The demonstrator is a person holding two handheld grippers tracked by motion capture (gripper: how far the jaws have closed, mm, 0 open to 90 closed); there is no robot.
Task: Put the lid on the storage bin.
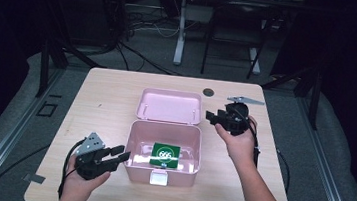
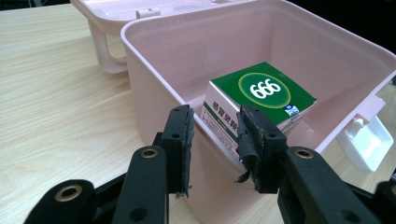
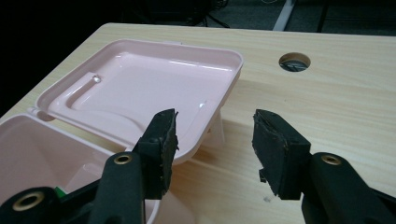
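Note:
A pink plastic box (image 1: 196,155) stands open at the table's middle, its lid (image 1: 170,105) laid back flat behind it. Inside lies a green carton (image 1: 165,154) marked 666 (image 2: 264,88). My left gripper (image 1: 123,153) points at the box's near left side. In the left gripper view the box's wall (image 2: 154,70) runs between the jaws of this gripper (image 2: 215,135), one jaw outside and one inside, and the pads are not pressing on it. My right gripper (image 1: 210,117) hovers open by the lid's right edge. Its jaws (image 3: 215,140) straddle the lid's corner (image 3: 219,84) from above.
A white latch (image 1: 160,178) sits on the box's front wall and also shows at the right of the left gripper view (image 2: 366,142). A round cable hole (image 1: 209,91) lies in the tabletop behind the lid. Bare wood (image 1: 101,102) spreads on both sides of the box.

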